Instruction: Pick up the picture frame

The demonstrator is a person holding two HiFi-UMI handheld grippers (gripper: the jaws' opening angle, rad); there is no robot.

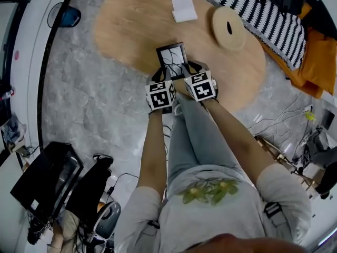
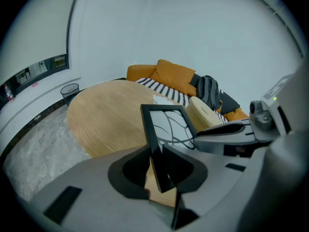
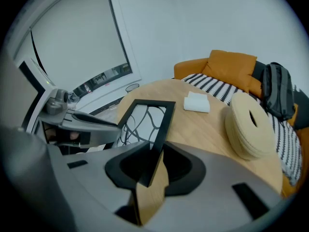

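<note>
The picture frame (image 1: 172, 59) is black-edged, with a white print of black curved lines. It hangs tilted over the near edge of the round wooden table (image 1: 131, 30). My left gripper (image 1: 161, 77) is shut on the frame's left edge, which runs between its jaws in the left gripper view (image 2: 157, 164). My right gripper (image 1: 192, 68) is shut on the right edge, seen between its jaws in the right gripper view (image 3: 153, 162). The frame (image 2: 168, 122) rises from the jaws with its far end higher, and the frame (image 3: 145, 120) shows bare table below it.
On the table lie a white folded cloth (image 1: 184, 9) and a stack of round woven mats (image 1: 229, 27). Behind it stands an orange sofa (image 1: 316, 62) with a striped throw (image 1: 274, 15) and a dark backpack (image 3: 276, 88). A waste bin (image 1: 66, 16) stands on the grey floor.
</note>
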